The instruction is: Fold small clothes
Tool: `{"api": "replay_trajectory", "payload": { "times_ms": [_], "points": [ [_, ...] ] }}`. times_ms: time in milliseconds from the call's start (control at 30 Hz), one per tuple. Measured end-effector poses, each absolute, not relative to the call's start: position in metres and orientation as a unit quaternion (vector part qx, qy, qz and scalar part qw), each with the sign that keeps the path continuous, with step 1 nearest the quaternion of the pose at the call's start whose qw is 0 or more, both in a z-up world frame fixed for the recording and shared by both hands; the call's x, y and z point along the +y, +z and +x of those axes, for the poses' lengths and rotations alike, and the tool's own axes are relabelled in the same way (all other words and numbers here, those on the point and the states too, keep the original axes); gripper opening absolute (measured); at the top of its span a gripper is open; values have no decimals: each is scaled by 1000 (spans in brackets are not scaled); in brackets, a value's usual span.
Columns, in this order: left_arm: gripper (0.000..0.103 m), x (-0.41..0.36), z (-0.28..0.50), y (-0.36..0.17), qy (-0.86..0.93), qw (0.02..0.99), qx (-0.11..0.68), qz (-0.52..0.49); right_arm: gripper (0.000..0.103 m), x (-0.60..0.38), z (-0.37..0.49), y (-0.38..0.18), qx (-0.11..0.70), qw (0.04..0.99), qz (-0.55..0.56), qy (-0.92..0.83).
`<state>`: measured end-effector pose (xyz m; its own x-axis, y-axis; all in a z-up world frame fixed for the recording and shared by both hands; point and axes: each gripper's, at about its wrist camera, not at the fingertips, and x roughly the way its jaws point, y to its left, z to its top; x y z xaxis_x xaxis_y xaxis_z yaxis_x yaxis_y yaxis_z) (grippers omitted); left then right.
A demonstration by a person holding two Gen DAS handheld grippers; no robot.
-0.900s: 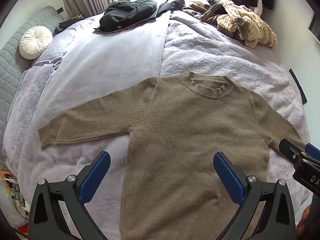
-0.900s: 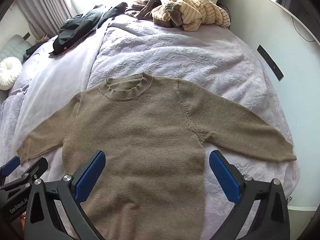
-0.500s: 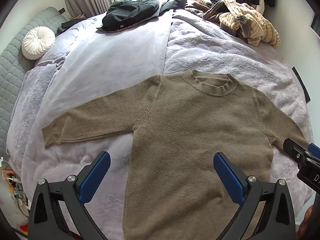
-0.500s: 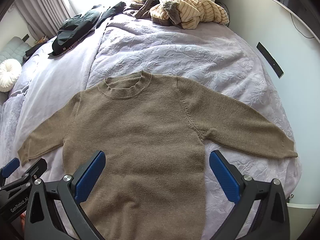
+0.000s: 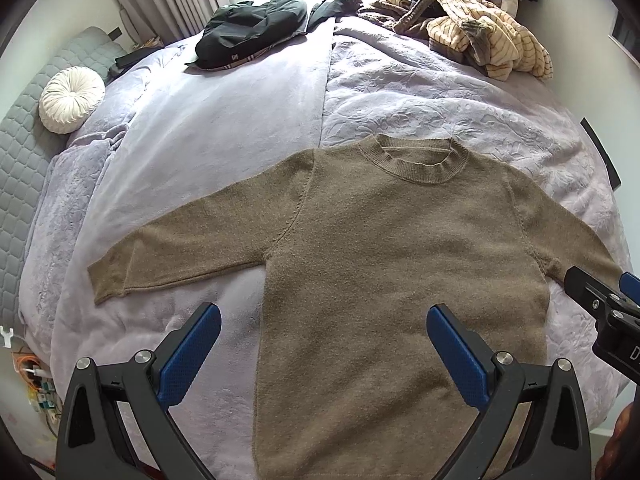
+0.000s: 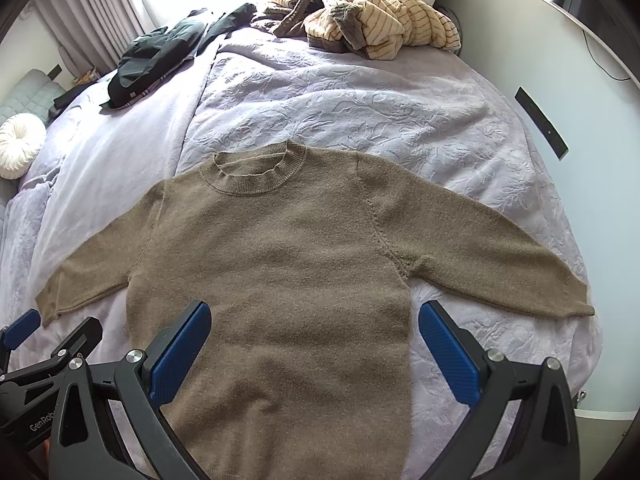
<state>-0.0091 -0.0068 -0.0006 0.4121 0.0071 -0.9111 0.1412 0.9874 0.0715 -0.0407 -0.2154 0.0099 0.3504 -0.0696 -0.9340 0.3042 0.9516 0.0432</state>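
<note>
A brown knit sweater (image 5: 392, 264) lies flat on the lilac bed, collar away from me, both sleeves spread out to the sides; it also shows in the right wrist view (image 6: 280, 280). My left gripper (image 5: 324, 344) is open and empty above the sweater's lower left side. My right gripper (image 6: 316, 340) is open and empty above the sweater's lower right side. The right gripper's tip (image 5: 600, 300) shows at the right edge of the left wrist view, over the right sleeve. The left gripper's tip (image 6: 44, 344) shows at the lower left of the right wrist view.
A dark jacket (image 5: 252, 32) and a heap of striped cream clothes (image 5: 484, 36) lie at the far end of the bed. A round white cushion (image 5: 70, 98) sits far left. A wall runs along the bed's right side. Cables lie on the floor at lower left (image 5: 36, 384).
Both grippers have drawn back a little toward me and risen slightly, so the sweater sits lower and more fully in view. The sweater has not moved.
</note>
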Motion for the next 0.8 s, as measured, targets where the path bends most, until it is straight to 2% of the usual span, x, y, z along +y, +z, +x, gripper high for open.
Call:
{"api": "replay_trajectory", "payload": {
  "times_ms": [167, 300, 533, 667, 800],
  "points": [
    [103, -4, -9, -3, -41, 829, 555, 61, 103, -211, -42, 11, 574, 804, 99, -117],
    [103, -3, -9, -4, -38, 825, 560, 61, 103, -210, -46, 10, 550, 821, 110, -108],
    [103, -3, -9, -5, -36, 818, 571, 65, 103, -210, -44, 9, 553, 819, 105, -111],
    [103, -4, -9, -7, -37, 822, 565, 63, 103, -211, -49, 7, 495, 855, 132, -87],
    [103, -1, -8, -8, -35, 820, 567, 61, 103, -212, -48, 6, 516, 843, 116, -99]
  ]
}}
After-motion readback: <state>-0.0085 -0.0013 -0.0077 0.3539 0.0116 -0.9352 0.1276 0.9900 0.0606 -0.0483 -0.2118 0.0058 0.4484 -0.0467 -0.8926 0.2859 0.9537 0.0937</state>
